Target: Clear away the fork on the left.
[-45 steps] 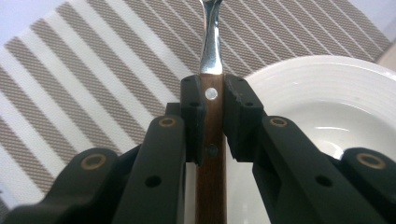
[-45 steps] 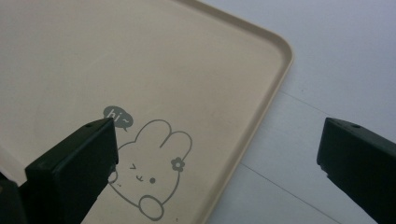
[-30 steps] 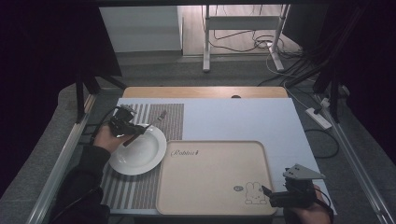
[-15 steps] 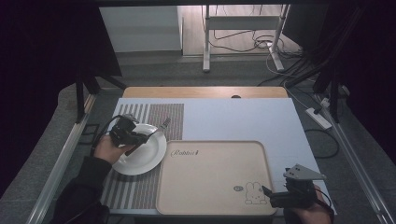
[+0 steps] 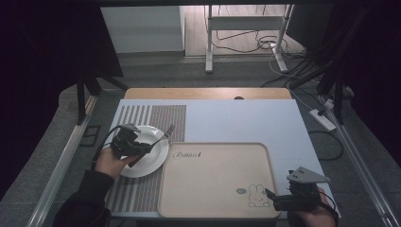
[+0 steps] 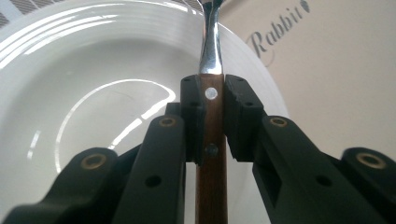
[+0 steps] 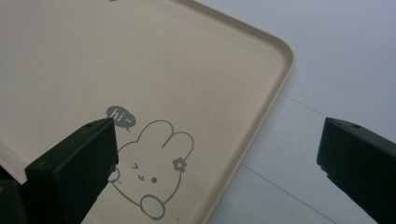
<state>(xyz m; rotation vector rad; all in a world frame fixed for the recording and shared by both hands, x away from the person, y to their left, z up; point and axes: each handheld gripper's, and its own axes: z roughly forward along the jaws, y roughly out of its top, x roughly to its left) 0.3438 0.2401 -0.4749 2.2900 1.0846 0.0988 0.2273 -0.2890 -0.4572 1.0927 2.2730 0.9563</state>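
My left gripper [image 5: 142, 151] is shut on a piece of cutlery [image 6: 211, 116] with a brown wooden handle and a shiny steel neck. It holds the cutlery over a white plate [image 5: 153, 158] on the striped mat; the metal end [image 5: 169, 130] sticks out past the plate's far rim. In the left gripper view the handle sits clamped between both black jaws above the plate [image 6: 93, 93]. My right gripper [image 5: 268, 195] stands open at the near right corner of the beige tray [image 5: 213, 189], over its rabbit drawing [image 7: 154, 182]. Nothing lies between its jaws.
The beige tray [image 7: 140, 56] has a raised rim and the word "Rabbit" near the plate. A striped mat [image 5: 156, 116] covers the left part of the pale blue tabletop [image 5: 236, 120]. Cables and table legs lie on the floor beyond.
My left gripper has carried the cutlery toward the near side and slightly right, over the plate. The right gripper has stayed put.
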